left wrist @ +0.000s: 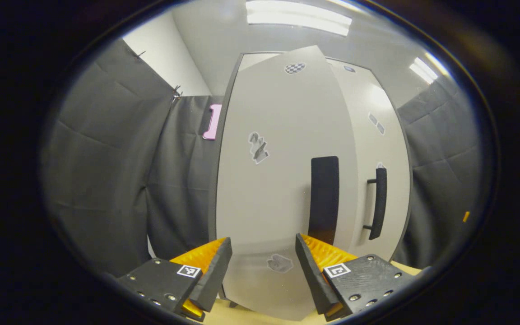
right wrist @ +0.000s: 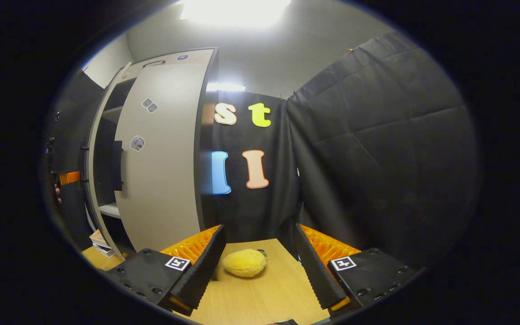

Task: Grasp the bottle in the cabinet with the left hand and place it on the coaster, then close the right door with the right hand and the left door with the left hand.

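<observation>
Cabinet doors take up the middle of the left gripper view: the left door (left wrist: 282, 180), pale grey with a flat black handle (left wrist: 324, 198) near its right edge, stands swung partway and fronts the camera, its bottom edge just above the counter (left wrist: 242, 316). Behind its right edge sits the right door (left wrist: 377, 135), the same grey, with a black bar handle (left wrist: 379, 203) standing off on two posts. Small stickers dot both panels, one of them checkered near the top of the left door. The left gripper (left wrist: 263, 266) points at the left door's lower part, jaws released and wide apart with nothing between them; whether they touch the panel cannot be told.

In the right gripper view the cabinet (right wrist: 206, 135) stands at the left of the counter (right wrist: 260, 298), the right door (right wrist: 165, 158) nearly flush and a dark gap beside it showing shelves (right wrist: 109, 210). The right gripper (right wrist: 257, 266) hangs over the light wooden counter, jaws released and empty, and a yellow plush lemon (right wrist: 244, 262) lies on the counter between and beyond them. Black quilted cloth walls the booth, with white ceiling and bright light panels above. The bottle and coaster cannot be made out.
</observation>
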`<state>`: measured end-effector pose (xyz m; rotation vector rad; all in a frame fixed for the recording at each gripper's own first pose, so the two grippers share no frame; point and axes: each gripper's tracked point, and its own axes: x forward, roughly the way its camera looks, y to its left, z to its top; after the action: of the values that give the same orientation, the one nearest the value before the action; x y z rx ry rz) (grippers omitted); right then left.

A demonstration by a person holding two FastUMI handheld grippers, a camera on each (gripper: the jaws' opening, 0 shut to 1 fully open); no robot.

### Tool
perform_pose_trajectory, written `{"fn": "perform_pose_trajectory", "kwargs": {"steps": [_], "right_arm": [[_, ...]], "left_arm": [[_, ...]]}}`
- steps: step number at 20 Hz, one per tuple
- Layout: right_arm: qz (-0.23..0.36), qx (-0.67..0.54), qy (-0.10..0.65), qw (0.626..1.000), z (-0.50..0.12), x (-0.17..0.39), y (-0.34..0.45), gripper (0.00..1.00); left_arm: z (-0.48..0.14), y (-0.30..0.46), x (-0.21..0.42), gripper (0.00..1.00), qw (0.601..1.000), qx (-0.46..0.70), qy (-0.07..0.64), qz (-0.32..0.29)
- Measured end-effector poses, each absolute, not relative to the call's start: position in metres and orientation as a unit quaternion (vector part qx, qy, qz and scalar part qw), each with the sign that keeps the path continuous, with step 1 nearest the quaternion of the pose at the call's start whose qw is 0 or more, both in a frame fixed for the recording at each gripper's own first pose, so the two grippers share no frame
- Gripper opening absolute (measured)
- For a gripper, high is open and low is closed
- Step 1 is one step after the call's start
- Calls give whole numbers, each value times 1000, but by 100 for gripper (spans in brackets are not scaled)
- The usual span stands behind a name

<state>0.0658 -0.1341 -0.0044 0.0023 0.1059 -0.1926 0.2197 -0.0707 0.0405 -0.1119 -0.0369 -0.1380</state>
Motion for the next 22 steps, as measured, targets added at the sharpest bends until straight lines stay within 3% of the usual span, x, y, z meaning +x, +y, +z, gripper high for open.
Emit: {"fn": "perform_pose_trajectory", "kwargs": {"steps": [1,2,6,10,11,17,22], "right_arm": [[-91,1,48,995,-1,66,-132,97],[-85,1,44,995,2,66,-130,97],[-58,8,24,998,16,63,-119,96],[-16,9,22,1000,21,58,-100,97],[-6,4,21,1000,22,56,-95,97],[29,-6,15,999,36,34,-62,97],[42,4,5,999,56,8,-31,96]], "left_arm": [[42,-67,218,83,996,-52,-19,-65],[45,-64,213,87,997,-46,-20,-61],[48,-55,184,83,998,-30,-27,-52],[41,-44,142,87,999,-15,-24,-40],[40,-41,132,80,999,-10,-23,-36],[39,-15,76,87,999,17,-12,-29],[39,11,39,83,999,21,-9,-33]]}}
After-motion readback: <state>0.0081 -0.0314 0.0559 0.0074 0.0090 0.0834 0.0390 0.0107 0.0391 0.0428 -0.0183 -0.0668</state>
